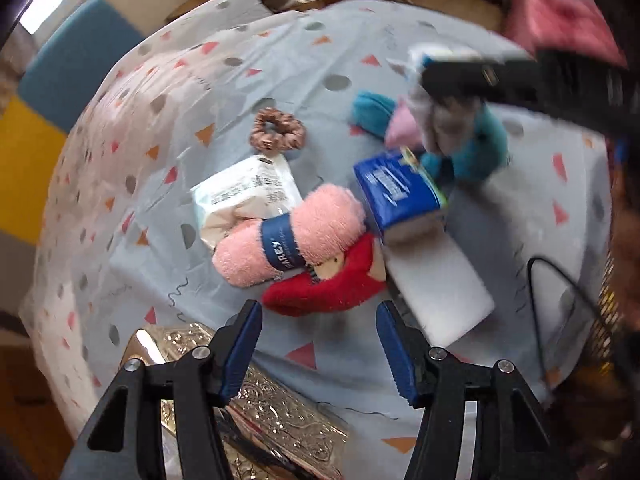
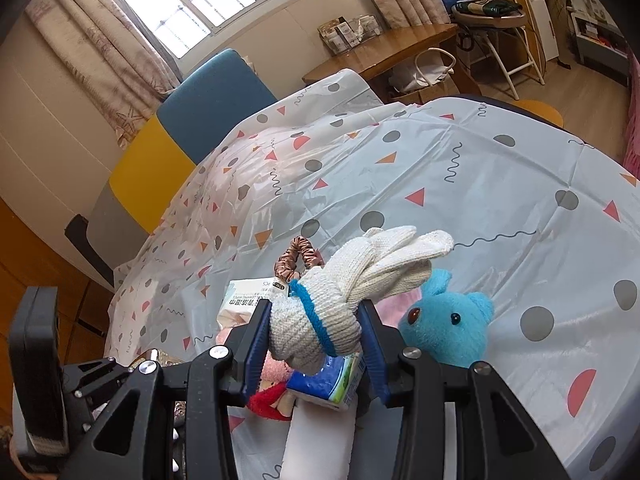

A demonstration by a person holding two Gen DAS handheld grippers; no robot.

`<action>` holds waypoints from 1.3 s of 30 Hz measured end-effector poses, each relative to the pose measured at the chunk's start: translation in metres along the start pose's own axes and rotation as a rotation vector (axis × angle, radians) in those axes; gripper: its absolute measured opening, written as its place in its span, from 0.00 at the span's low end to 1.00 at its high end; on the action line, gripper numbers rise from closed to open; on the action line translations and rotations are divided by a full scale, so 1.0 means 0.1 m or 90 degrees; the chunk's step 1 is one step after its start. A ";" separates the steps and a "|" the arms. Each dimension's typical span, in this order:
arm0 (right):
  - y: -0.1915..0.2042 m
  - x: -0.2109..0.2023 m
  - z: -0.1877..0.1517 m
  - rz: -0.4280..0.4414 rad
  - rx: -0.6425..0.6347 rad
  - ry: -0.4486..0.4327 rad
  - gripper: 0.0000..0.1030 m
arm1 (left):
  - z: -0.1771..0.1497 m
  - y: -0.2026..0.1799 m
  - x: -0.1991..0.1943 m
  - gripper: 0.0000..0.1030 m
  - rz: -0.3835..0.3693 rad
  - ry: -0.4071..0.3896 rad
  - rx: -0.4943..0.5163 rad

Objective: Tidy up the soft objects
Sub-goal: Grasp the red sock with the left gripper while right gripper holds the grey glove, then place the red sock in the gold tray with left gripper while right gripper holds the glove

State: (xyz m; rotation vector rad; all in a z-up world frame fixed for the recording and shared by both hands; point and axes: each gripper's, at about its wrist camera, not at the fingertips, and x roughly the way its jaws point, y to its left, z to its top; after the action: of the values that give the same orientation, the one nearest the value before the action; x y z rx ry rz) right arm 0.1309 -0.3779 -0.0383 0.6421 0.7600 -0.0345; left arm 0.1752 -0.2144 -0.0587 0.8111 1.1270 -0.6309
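Note:
My right gripper [image 2: 316, 332] is shut on a bundle of white knit gloves with a blue cuff band [image 2: 352, 280], held above the pile; it shows blurred in the left wrist view [image 1: 432, 120]. My left gripper [image 1: 320, 320] is open and empty, just short of a red plush item [image 1: 332, 284]. On the cloth lie a rolled pink towel with a blue label [image 1: 288, 232], a white wipes pack [image 1: 244, 196], a blue tissue pack [image 1: 400, 192], a brown scrunchie [image 1: 277, 127], a blue plush toy [image 2: 452, 324] and a white foam block [image 1: 440, 288].
A patterned plastic cloth [image 2: 480, 184] covers the table. An embossed silver box [image 1: 272, 412] sits under my left gripper. A black cable [image 1: 560, 280] lies at the right. A blue and yellow chair [image 2: 180, 128] and a wooden desk [image 2: 384, 52] stand behind.

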 end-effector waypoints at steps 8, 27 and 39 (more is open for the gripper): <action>-0.01 0.01 0.00 -0.004 0.008 0.001 0.42 | 0.04 -0.21 0.45 0.54 0.001 0.018 0.041; 0.06 0.07 -0.03 -0.019 -0.027 0.013 0.42 | -0.28 0.27 -0.15 0.11 -0.165 -0.107 -0.204; 0.38 0.24 -0.18 -0.022 -0.146 0.052 0.42 | -0.68 1.43 -0.94 0.11 -0.139 -0.268 -0.507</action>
State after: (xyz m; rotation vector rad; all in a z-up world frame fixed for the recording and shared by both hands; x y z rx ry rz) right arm 0.1470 -0.3321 -0.0440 0.4136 0.8394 0.0462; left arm 0.2222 -0.0733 0.0507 -0.1284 0.9615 -0.4411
